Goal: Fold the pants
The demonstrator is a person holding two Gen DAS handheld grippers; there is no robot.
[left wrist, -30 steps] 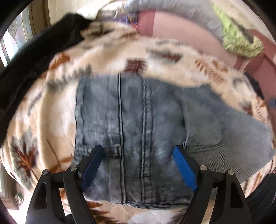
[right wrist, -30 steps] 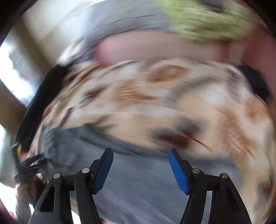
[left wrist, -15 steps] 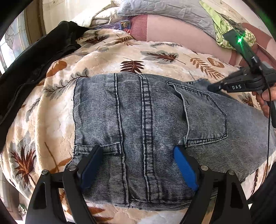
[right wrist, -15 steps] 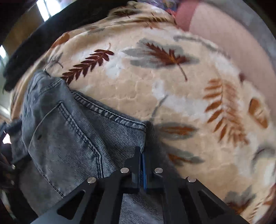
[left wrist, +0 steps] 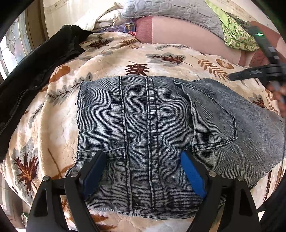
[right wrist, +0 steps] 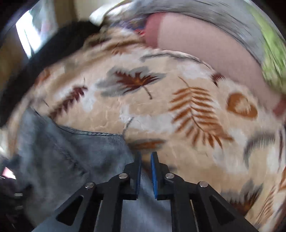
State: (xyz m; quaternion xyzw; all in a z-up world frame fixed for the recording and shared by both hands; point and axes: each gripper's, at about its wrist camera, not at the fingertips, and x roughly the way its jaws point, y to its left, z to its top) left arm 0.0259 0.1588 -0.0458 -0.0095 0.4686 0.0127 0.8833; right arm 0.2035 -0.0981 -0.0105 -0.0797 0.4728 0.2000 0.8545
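Note:
Grey-blue jeans [left wrist: 152, 114] lie folded on a leaf-patterned blanket [left wrist: 59, 125], back pocket to the right. My left gripper [left wrist: 143, 154] hovers open and wide over their near edge, blue pads [left wrist: 192, 174] on either side of the centre seam, nothing pinched. In the left wrist view my right gripper [left wrist: 232, 76] hangs just past the jeans' far right corner. In its own blurred view, the right gripper [right wrist: 144, 155] has its jaws opening, a narrow gap between the pads. The jeans' corner [right wrist: 75, 155] lies just left of the tips, not pinched.
A black jacket [left wrist: 35, 71] lies along the blanket's left side. Behind are a pink bolster [left wrist: 187, 33], a grey pillow [left wrist: 169, 9] and a green patterned cloth [left wrist: 236, 33]. A window [left wrist: 12, 46] is at far left.
The right gripper, shut at the jeans' edge half a second ago, has parted its jaws slightly and shifted right off the cloth. The left gripper has stayed put, open.

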